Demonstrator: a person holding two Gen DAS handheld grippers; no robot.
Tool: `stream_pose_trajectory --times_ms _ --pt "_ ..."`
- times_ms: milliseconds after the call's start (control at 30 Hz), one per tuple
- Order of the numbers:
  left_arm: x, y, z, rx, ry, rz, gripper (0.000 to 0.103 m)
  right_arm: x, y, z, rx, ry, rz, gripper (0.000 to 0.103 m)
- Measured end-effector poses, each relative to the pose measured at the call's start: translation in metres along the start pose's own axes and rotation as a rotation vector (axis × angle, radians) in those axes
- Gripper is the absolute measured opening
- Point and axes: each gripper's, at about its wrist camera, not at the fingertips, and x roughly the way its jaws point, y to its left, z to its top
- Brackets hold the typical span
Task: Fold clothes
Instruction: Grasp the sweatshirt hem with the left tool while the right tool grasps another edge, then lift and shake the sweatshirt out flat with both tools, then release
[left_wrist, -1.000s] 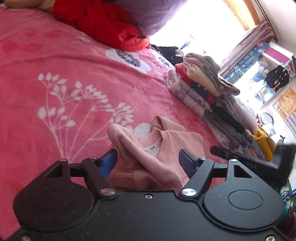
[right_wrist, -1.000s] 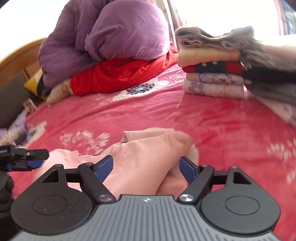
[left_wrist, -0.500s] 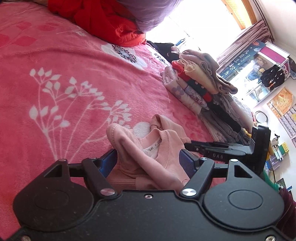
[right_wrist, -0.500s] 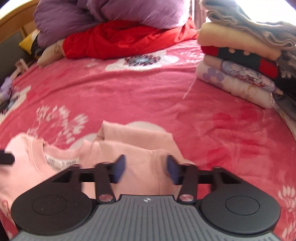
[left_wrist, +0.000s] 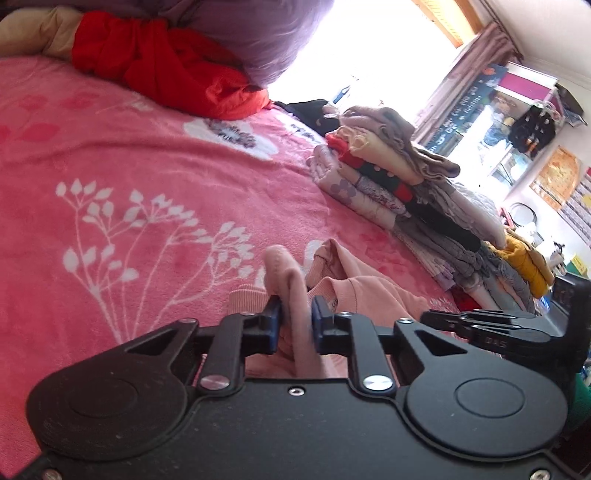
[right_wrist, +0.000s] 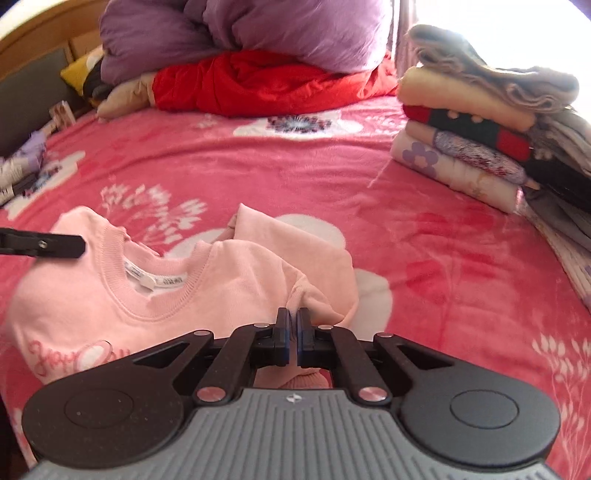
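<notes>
A small pink sweatshirt (right_wrist: 221, 291) with a ribbed collar and a pink script print lies crumpled on the pink floral blanket (right_wrist: 258, 162). My left gripper (left_wrist: 295, 314) is shut on a raised fold of the pink sweatshirt (left_wrist: 291, 288) near its left shoulder. My right gripper (right_wrist: 294, 321) is shut on a pinch of cloth at its right shoulder. The left gripper's tip (right_wrist: 44, 245) shows at the left of the right wrist view, and the right gripper (left_wrist: 498, 332) reaches in from the right of the left wrist view.
A stack of folded clothes (right_wrist: 480, 122) stands at the right of the bed, seen too in the left wrist view as folded clothes (left_wrist: 399, 184). A purple duvet (right_wrist: 240, 33) and red bedding (right_wrist: 258, 85) are heaped at the headboard. Shelves and clutter (left_wrist: 517, 122) lie beyond the bed's right edge.
Both grippers were open around the sweatshirt one second ago. The right one closed first, then the left, and each now pinches a fold of pink cloth.
</notes>
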Motion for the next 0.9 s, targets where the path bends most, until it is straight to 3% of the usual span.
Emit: stream_pose_trajectory --times_ms 200,467,633,900 --pt "-0.033 -0.029 -0.009 0.141 0.003 -0.070 0.012 -0.059 0.008 -0.036 0.095 -0.077 0.019 0.005" --pt "-0.079 -0.068 -0.053 0.515 0.052 -0.116 0.011 -0.115 0.029 -0.099 0.178 -0.106 0.066 0.005" --pt "-0.103 -0.076 -0.083 0.742 0.100 -0.095 0.011 -0.143 0.036 -0.134 0.248 -0.117 0.090 0.005" --pt "-0.089 -0.076 -0.113 0.889 0.222 -0.017 0.011 -0.151 0.029 -0.180 0.358 -0.041 0.077 0.006"
